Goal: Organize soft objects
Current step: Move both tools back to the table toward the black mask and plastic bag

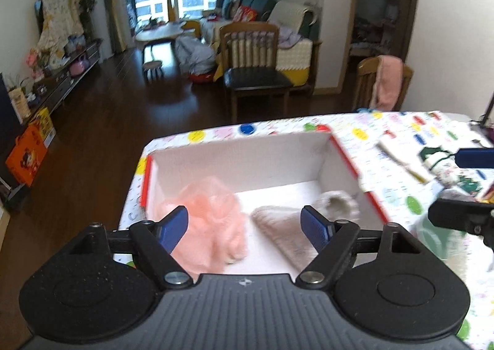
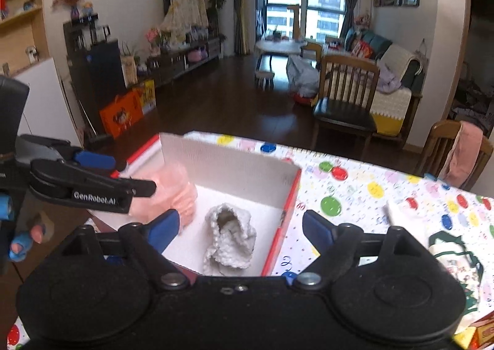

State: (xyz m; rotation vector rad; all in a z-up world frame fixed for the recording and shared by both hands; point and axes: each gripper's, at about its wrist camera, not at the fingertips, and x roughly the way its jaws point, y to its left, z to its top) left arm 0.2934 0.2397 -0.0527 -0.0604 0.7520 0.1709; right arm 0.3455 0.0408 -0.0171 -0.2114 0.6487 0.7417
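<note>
A: Left wrist view. Left gripper (image 1: 244, 222) above the near edge of the white box (image 1: 240, 161), jaws spread wide, nothing between them. Inside the box: pink fluffy item (image 1: 210, 214) at the left, touching the left wall; grey knitted item (image 1: 293, 226) at the right, lying on the box floor. Narrow strip of bare floor between the two.

B: And the worktop?

A: Covered by a dotted cloth (image 1: 370, 146). To the right of the box, a folded cream cloth (image 1: 401, 155) and a green-and-white patterned item (image 1: 447, 164), both lying outside the box. Right gripper (image 1: 463, 186) at the far right edge, only partly in frame.

B: Right wrist view?

A: Right gripper (image 2: 240, 225) with jaws wide apart, empty, straddling the red-edged right wall of the box (image 2: 234, 164). Grey knitted item (image 2: 230, 242) crumpled on the box floor, just ahead. Pink fluffy item (image 2: 173, 192) against the far left wall, partly hidden by the left gripper (image 2: 123, 175), jaws apart there too. Green-and-white patterned item (image 2: 454, 257) on the dotted cloth (image 2: 370, 189) at the right.
</note>
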